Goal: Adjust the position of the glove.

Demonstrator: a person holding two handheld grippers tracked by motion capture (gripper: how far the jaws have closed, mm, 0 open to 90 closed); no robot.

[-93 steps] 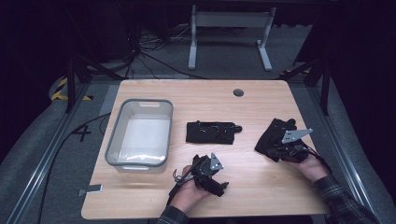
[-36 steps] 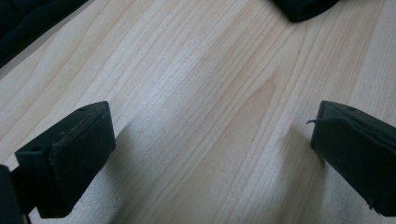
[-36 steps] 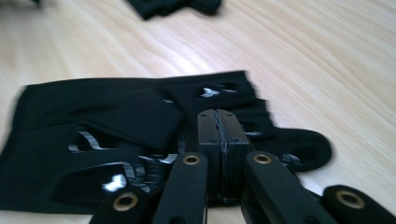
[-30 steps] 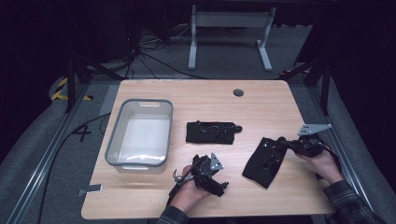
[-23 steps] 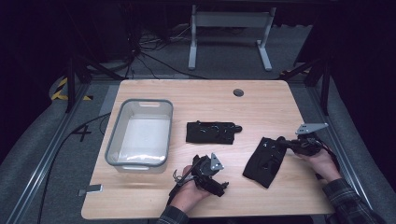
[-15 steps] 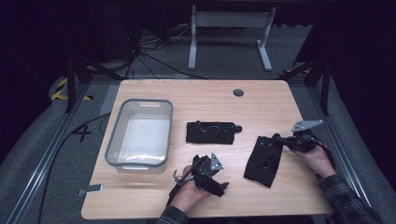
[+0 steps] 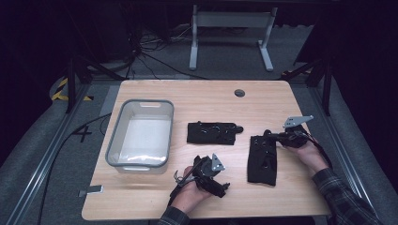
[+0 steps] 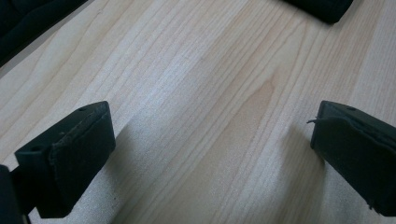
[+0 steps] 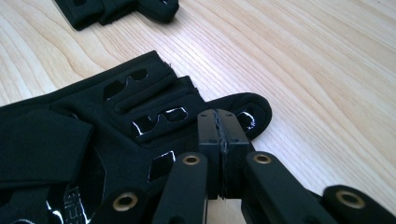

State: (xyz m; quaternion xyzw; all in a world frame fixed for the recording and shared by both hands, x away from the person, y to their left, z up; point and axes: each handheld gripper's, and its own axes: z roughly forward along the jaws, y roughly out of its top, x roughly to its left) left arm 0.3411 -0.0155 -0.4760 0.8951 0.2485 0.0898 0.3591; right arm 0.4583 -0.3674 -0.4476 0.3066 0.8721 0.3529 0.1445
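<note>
The right tool point(image 9: 219, 140) has its jaws pressed together, and from the right gripper view it looks clamped on a thin edge of the black glove point(image 7: 263, 159) it rests over, though the pinch itself is hidden behind the pads, so a firm hold is a judgement. That glove lies flat near the right edge of the table point(image 7: 206, 93), its long side running toward the front edge, with the right tool point(image 7: 277, 137) at its far corner. The step in hand seems to be dragging or straightening this glove by its corner. The next move calls for a low, steady pull across the wood with the clamp kept tight, since so little fabric is caught that it could slip free. A second black glove point(image 7: 213, 132) lies just beyond it toward the table's middle, apart from the first, and should not be snagged. The left tool point(image 7: 212, 174) sits near the front edge with its jaws wide apart and nothing between them, only bare wood in the left gripper view. A grey plastic bin point(image 7: 141, 136) stands by the left edge, well apart from both gloves. Open room lies between the bin and the gloves and along the back edge; the right edge is close to the held glove, leaving little margin that way.
</note>
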